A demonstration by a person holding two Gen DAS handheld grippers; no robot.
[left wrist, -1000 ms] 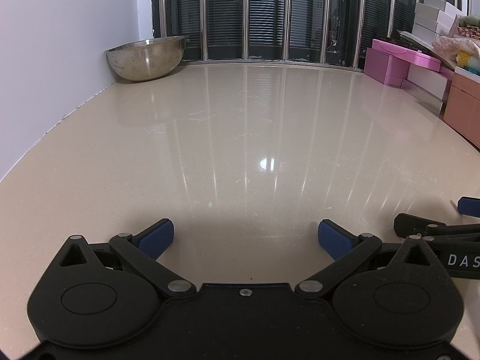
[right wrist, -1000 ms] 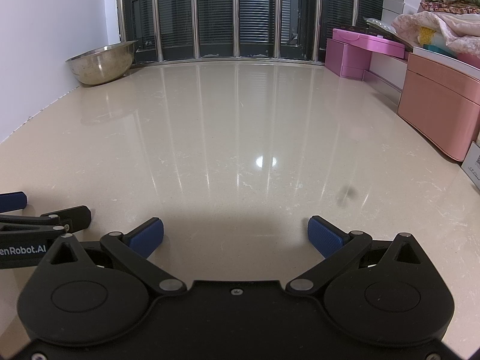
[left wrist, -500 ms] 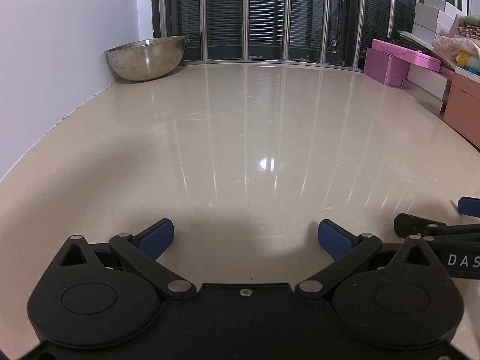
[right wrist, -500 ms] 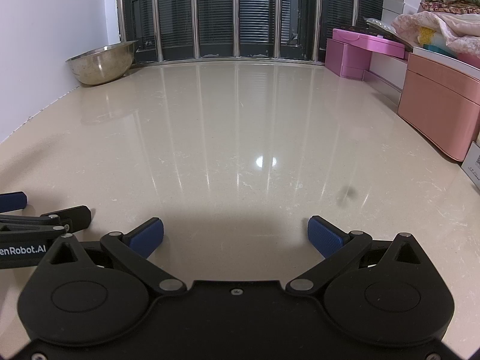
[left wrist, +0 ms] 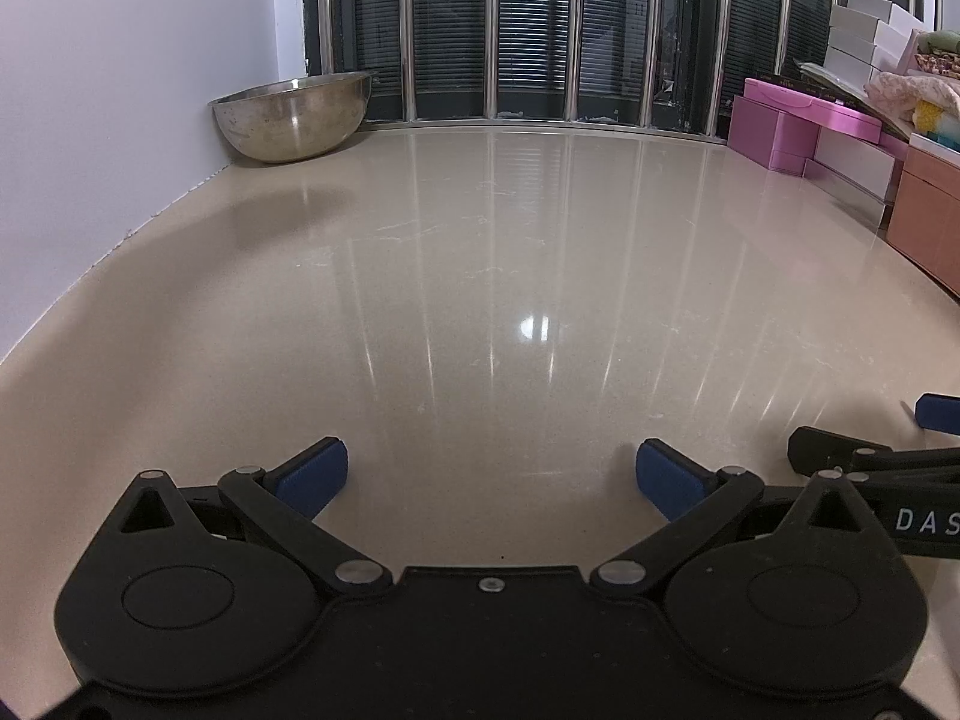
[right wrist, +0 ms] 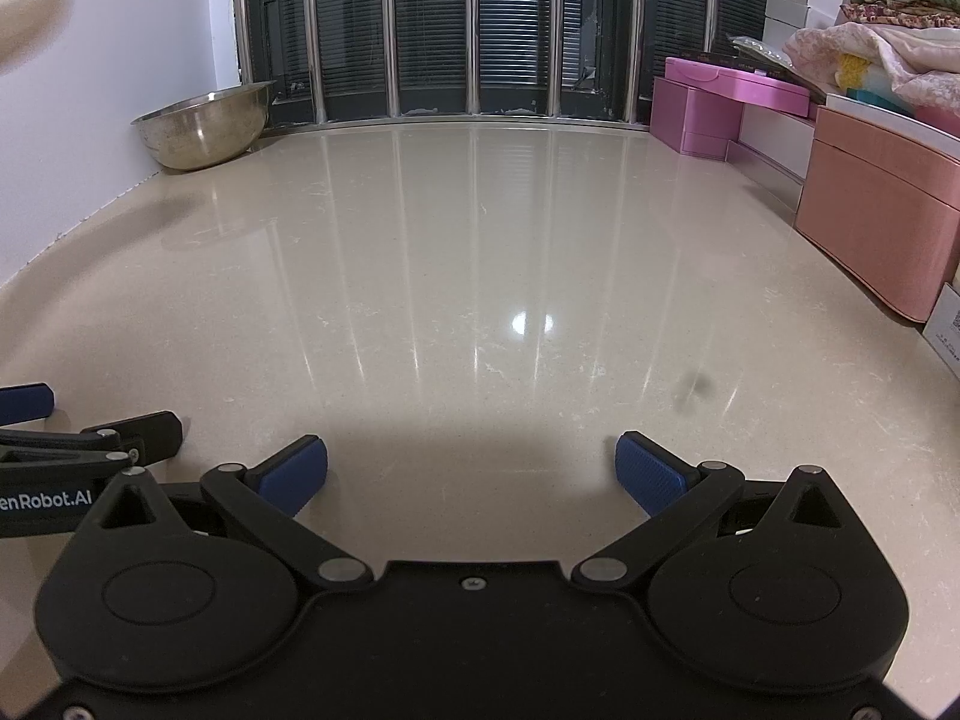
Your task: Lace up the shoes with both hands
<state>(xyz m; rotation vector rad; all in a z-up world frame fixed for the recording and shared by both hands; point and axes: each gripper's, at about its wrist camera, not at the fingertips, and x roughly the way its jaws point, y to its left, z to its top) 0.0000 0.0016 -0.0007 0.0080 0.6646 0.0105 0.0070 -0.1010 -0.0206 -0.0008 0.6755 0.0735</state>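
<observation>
No shoe or lace shows in either view. My left gripper is open and empty, resting low over the beige counter. My right gripper is open and empty too, side by side with the left one. Part of the right gripper shows at the right edge of the left wrist view. Part of the left gripper shows at the left edge of the right wrist view. A pale blurred shape enters the top left corner of the right wrist view.
A steel bowl stands at the far left corner by the white wall. Pink boxes and a salmon case line the right side, with folded cloth on top. A barred window closes the back.
Both grippers have stayed still. A pale blurred shape has come into the top left corner of both views, and a soft shadow now lies on the counter near the bowl.
</observation>
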